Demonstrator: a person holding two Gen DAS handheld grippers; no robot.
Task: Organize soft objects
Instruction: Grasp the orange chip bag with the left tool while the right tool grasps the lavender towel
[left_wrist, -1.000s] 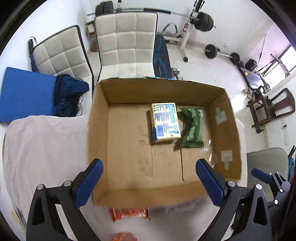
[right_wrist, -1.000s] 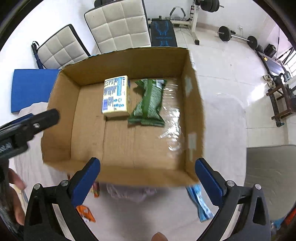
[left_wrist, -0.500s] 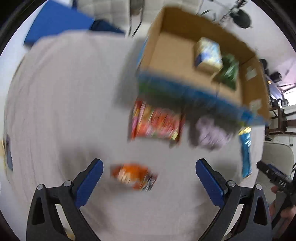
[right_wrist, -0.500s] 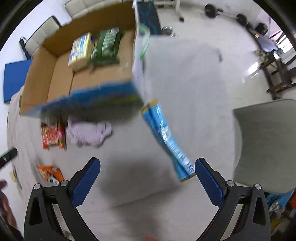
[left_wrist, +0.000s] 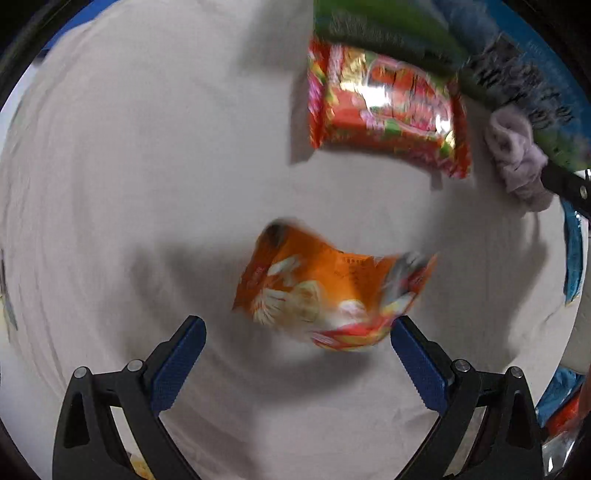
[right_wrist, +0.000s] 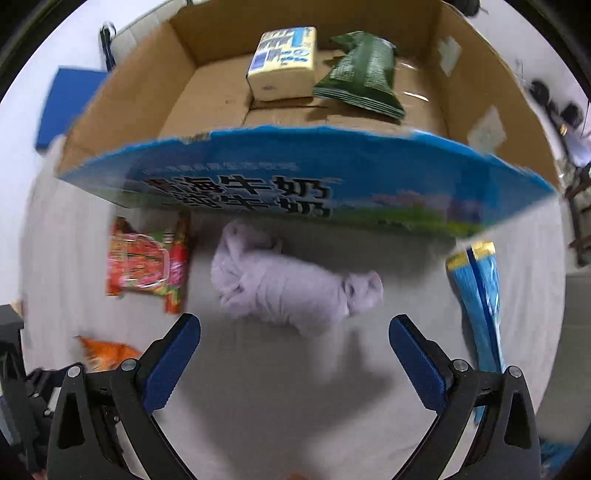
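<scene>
My left gripper is open just above an orange snack bag lying on the white cloth; the bag sits between and just ahead of the fingers. A red noodle packet lies beyond it. My right gripper is open, low over a crumpled lilac cloth in front of the cardboard box. The box holds a yellow tissue pack and a green packet. The red packet and orange bag also show left in the right wrist view.
A long blue packet lies right of the lilac cloth. The lilac cloth and the right gripper's black finger show at the right edge of the left wrist view. A blue mat lies beyond the box.
Both grippers have dropped from over the box down to the cloth in front of it. The left one closed in on the orange bag, the right one swung back over the lilac cloth.
</scene>
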